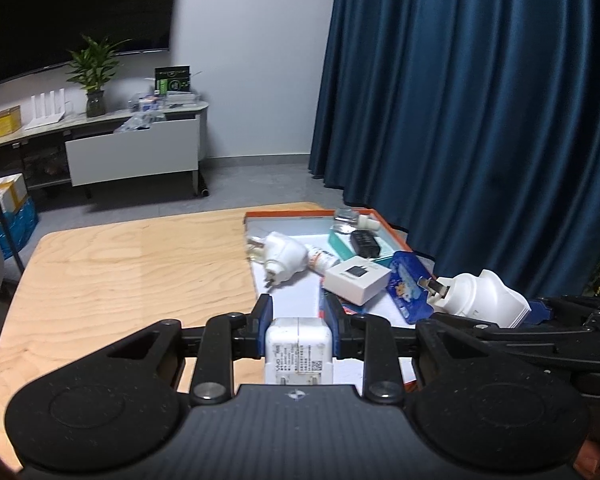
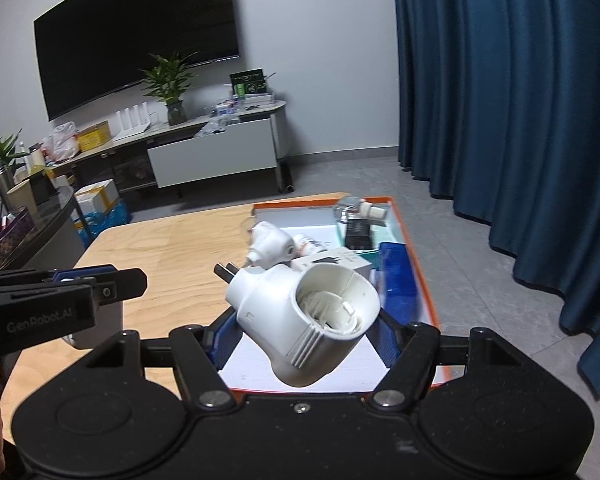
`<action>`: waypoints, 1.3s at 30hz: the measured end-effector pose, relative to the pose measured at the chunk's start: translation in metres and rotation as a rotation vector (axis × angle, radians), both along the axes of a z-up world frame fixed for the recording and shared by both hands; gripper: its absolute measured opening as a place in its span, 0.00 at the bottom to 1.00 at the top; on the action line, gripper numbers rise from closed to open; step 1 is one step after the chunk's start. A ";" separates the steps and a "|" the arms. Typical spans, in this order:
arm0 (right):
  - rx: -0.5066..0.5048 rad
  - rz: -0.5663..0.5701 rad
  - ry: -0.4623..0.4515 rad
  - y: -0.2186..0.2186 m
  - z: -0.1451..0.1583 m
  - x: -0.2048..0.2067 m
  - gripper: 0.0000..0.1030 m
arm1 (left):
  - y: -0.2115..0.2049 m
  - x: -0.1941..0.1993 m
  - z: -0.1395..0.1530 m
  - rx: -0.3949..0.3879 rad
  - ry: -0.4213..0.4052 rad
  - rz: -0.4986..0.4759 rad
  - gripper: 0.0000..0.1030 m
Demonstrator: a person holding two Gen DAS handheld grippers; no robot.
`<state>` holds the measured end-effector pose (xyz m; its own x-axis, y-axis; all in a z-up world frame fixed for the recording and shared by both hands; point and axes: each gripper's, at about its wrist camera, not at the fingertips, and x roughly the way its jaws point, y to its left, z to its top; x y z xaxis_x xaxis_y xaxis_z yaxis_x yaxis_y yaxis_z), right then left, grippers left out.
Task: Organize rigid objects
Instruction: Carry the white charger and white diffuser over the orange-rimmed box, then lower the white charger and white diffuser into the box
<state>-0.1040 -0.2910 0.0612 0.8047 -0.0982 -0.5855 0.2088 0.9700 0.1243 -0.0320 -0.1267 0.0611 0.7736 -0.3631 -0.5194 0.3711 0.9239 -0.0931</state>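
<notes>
My left gripper (image 1: pixel 299 314) is shut on a white square charger (image 1: pixel 299 350), held above the near left corner of the orange-rimmed tray (image 1: pixel 284 213). My right gripper (image 2: pixel 304 328) is shut on a white plug-in device (image 2: pixel 308 320) with a round open socket and metal prongs, held over the tray's (image 2: pixel 420 280) near end; it also shows in the left wrist view (image 1: pixel 480 298). In the tray lie another white plug device (image 1: pixel 280 258), a small white box (image 1: pixel 358 278), a blue packet (image 1: pixel 410 286), a black adapter (image 1: pixel 366 243) and a small white tube (image 1: pixel 322 260).
The tray rests on the right part of a light wooden table (image 1: pixel 120 264). Blue curtains (image 1: pixel 480 100) hang behind on the right. A TV cabinet (image 2: pixel 204 152) with a plant and clutter stands far back. The left gripper shows at the left of the right wrist view (image 2: pixel 60 300).
</notes>
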 end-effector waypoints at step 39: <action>-0.016 -0.050 0.025 -0.044 -0.008 0.028 0.78 | -0.035 0.023 -0.001 0.013 0.021 -0.051 0.28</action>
<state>-0.0762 -0.3354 0.0534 0.7839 -0.1471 -0.6033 0.2597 0.9602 0.1033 -0.0095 -0.1618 0.0601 0.7431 -0.3953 -0.5399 0.4163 0.9048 -0.0896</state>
